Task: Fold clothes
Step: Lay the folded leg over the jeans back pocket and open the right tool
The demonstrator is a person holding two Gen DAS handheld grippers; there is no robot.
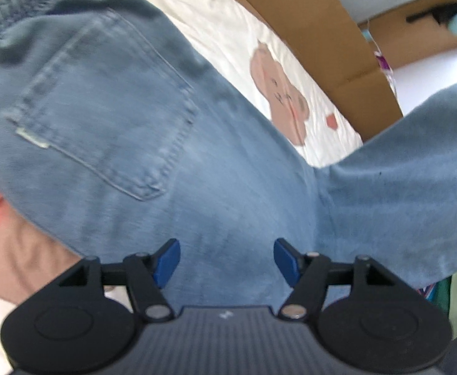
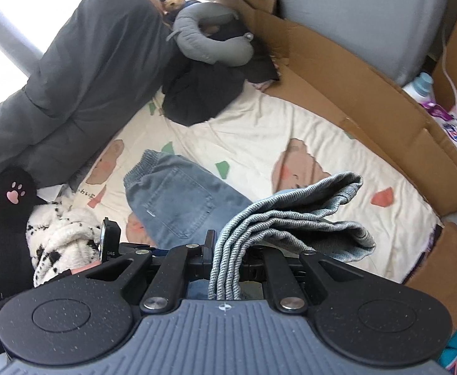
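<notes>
Lying on the bed sheet (image 2: 253,143) with the bear pictures, the blue jeans (image 2: 178,200) had their waistband end flat, back pocket (image 1: 103,109) up. The leg end was lifted off the sheet, bunched in layers in the right tool (image 2: 227,268), which was pinching it tight. That thick bunch could slip out if the pull got hard, and the fold would then land crooked. The lifted cloth could also drag the flat part along the sheet and wrinkle it. The left tool (image 1: 227,262) was spread wide, just above the jeans below the pocket, holding nothing. If it did not press down there, the jeans might slide. A cardboard wall (image 2: 369,100) stood beyond the jeans.
</notes>
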